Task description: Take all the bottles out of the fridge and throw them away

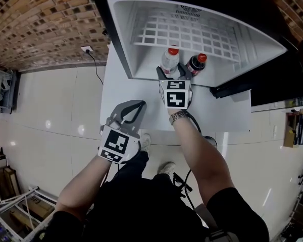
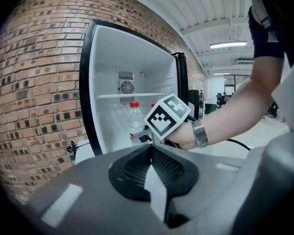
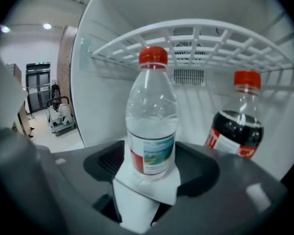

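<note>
A clear water bottle (image 1: 169, 60) with a red cap stands at the front of the open fridge (image 1: 122, 39), under its wire shelf (image 1: 192, 32). Just right of it stands a dark cola bottle (image 1: 196, 63), also red-capped. My right gripper (image 1: 174, 74) reaches into the fridge mouth. In the right gripper view its jaws stand wide on either side of the water bottle (image 3: 152, 126), and the pads show no pressure on it. The cola bottle (image 3: 237, 126) is further back on the right. My left gripper (image 1: 137, 106) hangs back outside the fridge, shut on nothing (image 2: 151, 155).
The fridge sits on a white platform (image 1: 227, 112) against a brick wall (image 1: 40, 19). Its black door (image 1: 265, 82) stands open at the right. A wall socket (image 1: 87, 49) with a cable is at the left, and a metal cart (image 1: 2, 87) is further left.
</note>
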A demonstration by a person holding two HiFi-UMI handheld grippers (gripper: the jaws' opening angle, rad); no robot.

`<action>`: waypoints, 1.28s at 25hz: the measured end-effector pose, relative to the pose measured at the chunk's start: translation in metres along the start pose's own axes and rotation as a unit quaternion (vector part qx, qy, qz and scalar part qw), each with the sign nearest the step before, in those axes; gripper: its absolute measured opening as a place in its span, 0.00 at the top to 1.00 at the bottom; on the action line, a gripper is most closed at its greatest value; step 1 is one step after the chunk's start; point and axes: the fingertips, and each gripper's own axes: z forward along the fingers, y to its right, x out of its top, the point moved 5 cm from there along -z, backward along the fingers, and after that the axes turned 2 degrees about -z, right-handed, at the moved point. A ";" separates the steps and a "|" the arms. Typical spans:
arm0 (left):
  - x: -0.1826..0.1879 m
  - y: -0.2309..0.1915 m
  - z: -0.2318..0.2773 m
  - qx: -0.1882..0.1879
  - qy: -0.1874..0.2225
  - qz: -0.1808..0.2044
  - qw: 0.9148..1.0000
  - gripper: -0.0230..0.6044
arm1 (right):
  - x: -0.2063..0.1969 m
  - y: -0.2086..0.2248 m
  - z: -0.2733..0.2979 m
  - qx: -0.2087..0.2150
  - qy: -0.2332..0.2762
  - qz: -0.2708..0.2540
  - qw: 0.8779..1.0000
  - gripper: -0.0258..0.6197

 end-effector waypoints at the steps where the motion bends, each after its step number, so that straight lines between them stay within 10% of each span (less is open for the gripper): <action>1: -0.001 -0.001 0.000 -0.001 0.000 0.000 1.000 0.96 | 0.001 0.001 0.003 -0.002 0.000 0.001 1.000 0.47; 18: -0.003 0.009 0.007 -0.012 -0.005 0.003 1.000 0.96 | -0.019 -0.006 -0.038 0.015 0.007 0.010 1.000 0.51; 32: 0.024 0.161 0.031 -0.094 -0.001 0.043 0.995 0.96 | -0.099 0.044 -0.221 -0.006 0.016 0.028 0.999 0.51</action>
